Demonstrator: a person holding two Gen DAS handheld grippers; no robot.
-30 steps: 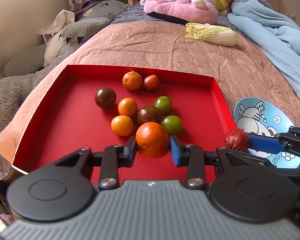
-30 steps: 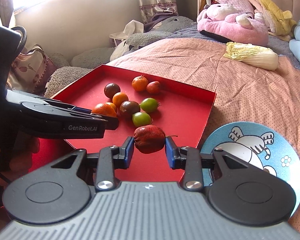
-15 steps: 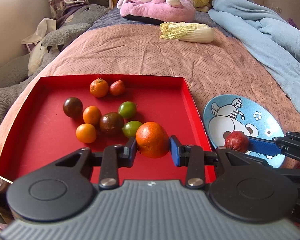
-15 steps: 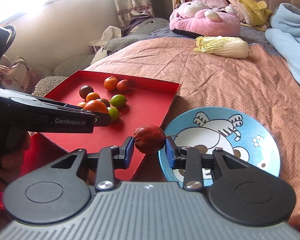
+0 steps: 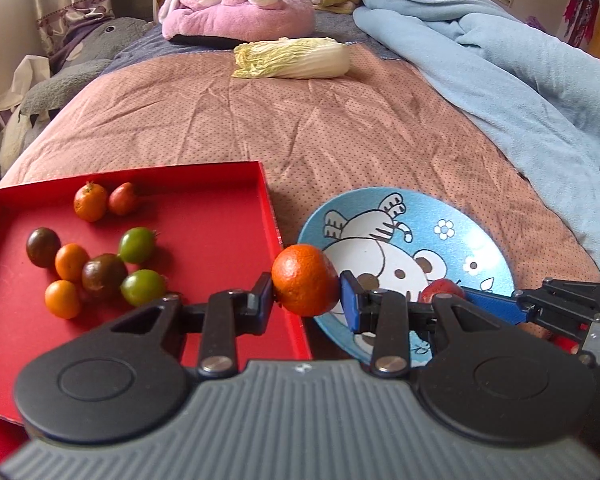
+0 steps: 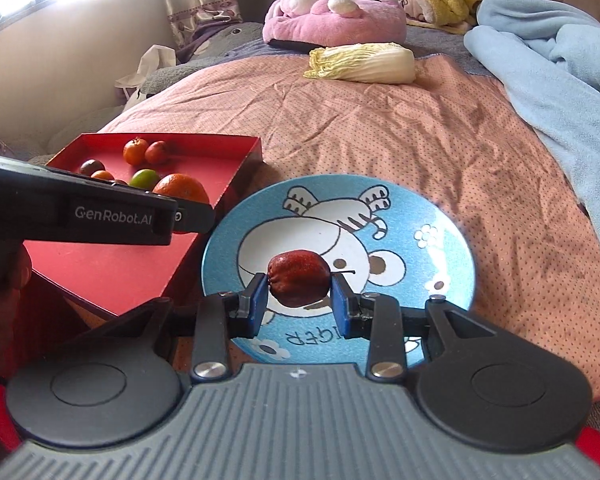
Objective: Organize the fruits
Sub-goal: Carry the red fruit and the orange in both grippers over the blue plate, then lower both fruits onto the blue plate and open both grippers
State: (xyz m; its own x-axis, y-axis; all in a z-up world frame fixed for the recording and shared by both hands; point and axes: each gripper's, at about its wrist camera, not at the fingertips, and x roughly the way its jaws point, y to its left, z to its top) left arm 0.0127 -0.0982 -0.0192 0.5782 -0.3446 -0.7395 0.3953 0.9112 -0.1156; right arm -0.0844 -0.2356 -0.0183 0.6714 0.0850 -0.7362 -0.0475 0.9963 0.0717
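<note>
The left hand-held gripper (image 5: 306, 300) is clenched on an orange (image 5: 305, 279), its blue pads pressing the fruit's left and right sides, and holds it over the gap between the red tray's (image 5: 270, 204) right wall and the near-left rim of the blue plate (image 5: 380, 200). The right hand-held gripper (image 6: 299, 300) is clamped on a dark red fruit (image 6: 298, 277) above the plate's white middle, near its front half.

The orange looks firm and fairly light, with a pebbled skin that should not slip; being nearly round, it has no real long axis, and a grip across its widest part suits it. The red fruit seems softer and wrinkled, likely to bruise if squeezed hard. It is slightly wider than tall, its thin stem pointing right, so its axis lies left to right, along the line of the pads.

Farther out, small orange, green and dark fruits lie loose in the tray on the bed (image 5: 340, 128), left of the plate; a cabbage (image 5: 296, 58) lies far beyond.
</note>
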